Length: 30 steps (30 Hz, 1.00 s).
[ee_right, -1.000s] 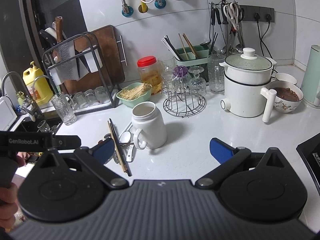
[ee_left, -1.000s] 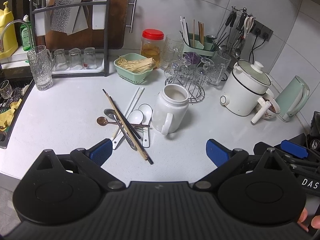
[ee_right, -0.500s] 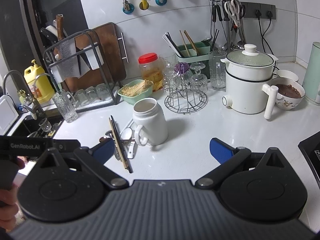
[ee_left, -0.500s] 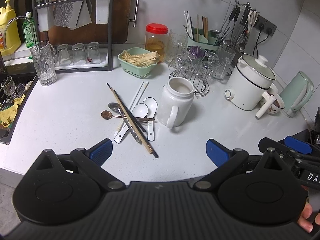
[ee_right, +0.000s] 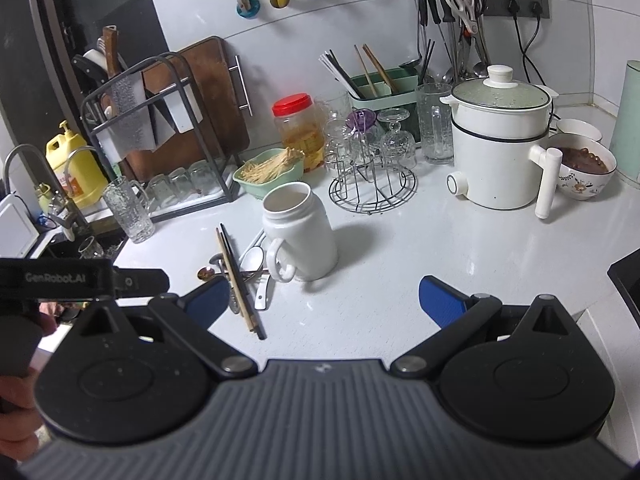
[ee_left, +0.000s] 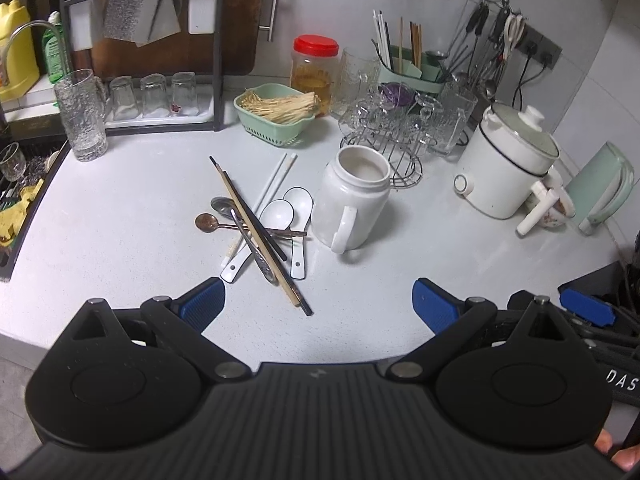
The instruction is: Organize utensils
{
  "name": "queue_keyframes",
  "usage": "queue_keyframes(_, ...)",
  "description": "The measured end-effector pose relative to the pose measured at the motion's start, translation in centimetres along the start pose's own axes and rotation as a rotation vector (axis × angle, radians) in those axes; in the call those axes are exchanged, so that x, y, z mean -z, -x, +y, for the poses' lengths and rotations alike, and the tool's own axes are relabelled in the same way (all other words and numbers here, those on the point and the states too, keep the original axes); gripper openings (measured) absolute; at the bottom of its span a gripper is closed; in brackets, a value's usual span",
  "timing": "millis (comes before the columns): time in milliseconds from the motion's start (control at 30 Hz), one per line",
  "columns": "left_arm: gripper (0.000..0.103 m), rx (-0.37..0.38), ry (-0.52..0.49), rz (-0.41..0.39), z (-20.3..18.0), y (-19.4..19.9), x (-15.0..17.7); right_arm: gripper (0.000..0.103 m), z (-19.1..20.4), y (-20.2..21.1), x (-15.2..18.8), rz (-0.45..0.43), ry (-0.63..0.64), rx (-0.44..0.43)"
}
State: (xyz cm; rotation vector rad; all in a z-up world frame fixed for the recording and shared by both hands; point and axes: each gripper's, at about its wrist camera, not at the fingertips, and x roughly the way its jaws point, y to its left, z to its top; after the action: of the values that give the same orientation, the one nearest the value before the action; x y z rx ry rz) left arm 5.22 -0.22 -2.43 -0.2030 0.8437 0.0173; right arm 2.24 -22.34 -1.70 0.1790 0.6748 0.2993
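Note:
A heap of utensils (ee_left: 260, 228) lies on the white counter: wooden and black chopsticks (ee_left: 256, 232), white chopsticks, two white ceramic spoons (ee_left: 298, 208), a metal spoon and a brown spoon (ee_left: 207, 223). Just right of it stands an empty white handled jar (ee_left: 354, 196). My left gripper (ee_left: 318, 300) hovers open above the near counter, nothing between its blue pads. My right gripper (ee_right: 324, 300) is wide with its jaws closing, nothing between them; the jar (ee_right: 298, 236) and the heap (ee_right: 240, 276) lie ahead and left of it.
Behind stand a green basket of sticks (ee_left: 276, 114), a red-lidded jar (ee_left: 314, 68), a wire glass rack (ee_left: 386, 136), a green utensil caddy (ee_right: 380, 88), a white pot (ee_right: 502, 148), a bowl (ee_right: 586, 166) and a glass mug (ee_left: 82, 116). The sink (ee_left: 16, 196) is at left.
Both views have shifted slightly, with the heap and jar now sitting a little lower and nearer in frame. The right gripper's pads stand a touch closer together.

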Motion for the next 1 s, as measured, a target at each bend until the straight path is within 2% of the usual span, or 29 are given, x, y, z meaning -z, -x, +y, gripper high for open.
queue_keyframes(267, 0.101, 0.005, -0.021, 0.029, 0.1, -2.4, -0.9, 0.101, -0.8, -1.5, 0.5, -0.007, -0.015, 0.002)
queue_keyframes(533, 0.101, -0.028, -0.014, 0.051, 1.0, -3.9, -2.4, 0.101, -0.6, -2.6, 0.4, -0.003, -0.008, 0.008)
queue_keyframes(1000, 0.101, -0.035, -0.011, 0.102, 5.8, -8.0, -6.2, 0.101, 2.3, -8.0, -1.1, 0.056, 0.008, 0.012)
